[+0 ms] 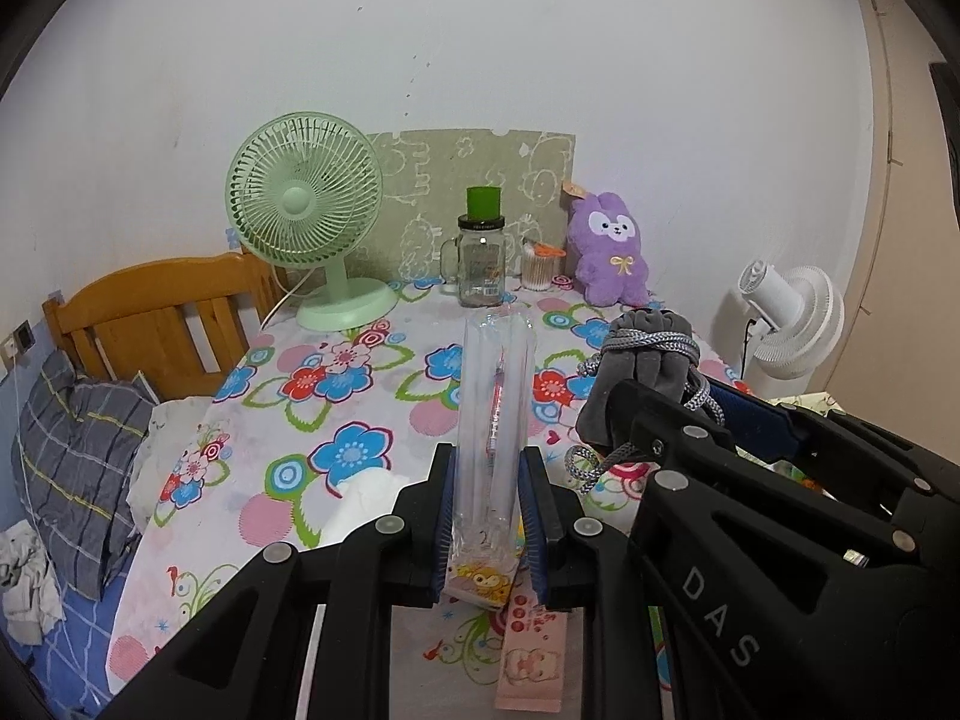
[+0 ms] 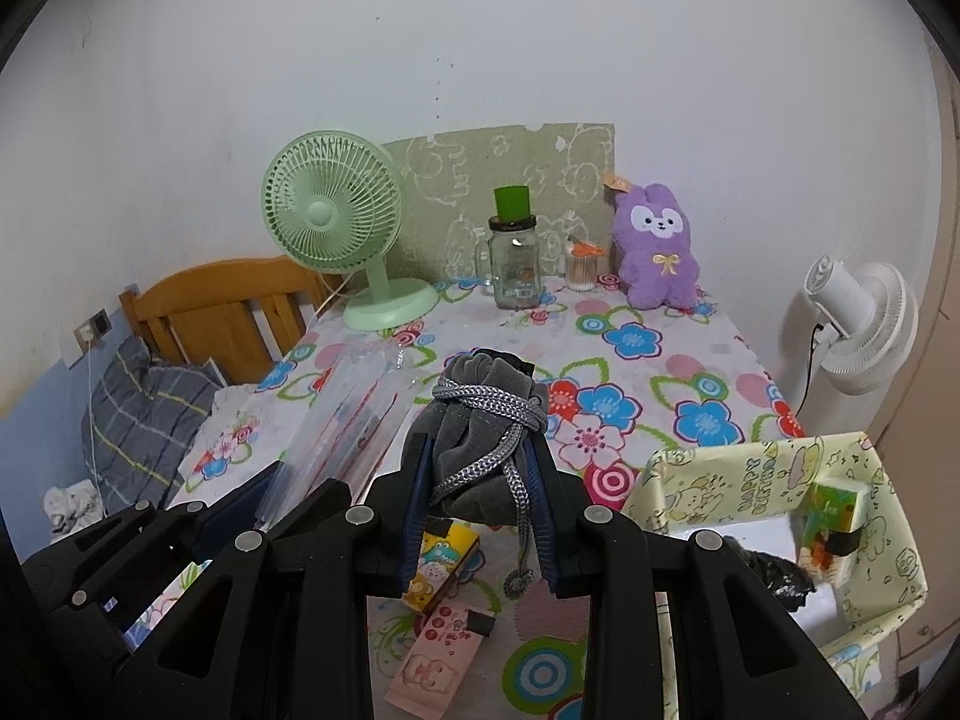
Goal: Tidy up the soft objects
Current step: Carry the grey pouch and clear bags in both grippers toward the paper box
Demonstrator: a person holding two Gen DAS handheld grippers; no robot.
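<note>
Left wrist view: the left hand-held gripper (image 1: pixel 492 516) is clamped on a clear plastic packet (image 1: pixel 493 414) that stands upright between its blue pads, lifted above the flowered desk (image 1: pixel 336 420). To its right the right hand-held gripper (image 1: pixel 660 414) holds a grey drawstring pouch (image 1: pixel 645 360) wrapped with a braided cord. At the back of the desk stand a green fan (image 1: pixel 306 204), a glass jar with a green lid (image 1: pixel 481 258), a cotton-swab tub (image 1: pixel 538 267) and a purple plush bunny (image 1: pixel 612 252). A pink packet (image 1: pixel 534 654) lies on the desk below the left fingers. Right wrist view: the right hand-held gripper (image 2: pixel 480 504) grips the grey drawstring pouch (image 2: pixel 480 420) between its pads, the cord end dangling beneath. The clear plastic packet (image 2: pixel 342 420) slants at left in the left hand-held gripper (image 2: pixel 288 510). Below lie a yellow cartoon packet (image 2: pixel 441 564) and the pink packet (image 2: pixel 438 654). At right sits a paper-covered box (image 2: pixel 750 480) holding a small green pack (image 2: pixel 831 510); the purple plush bunny (image 2: pixel 657 252) sits against the wall.
</note>
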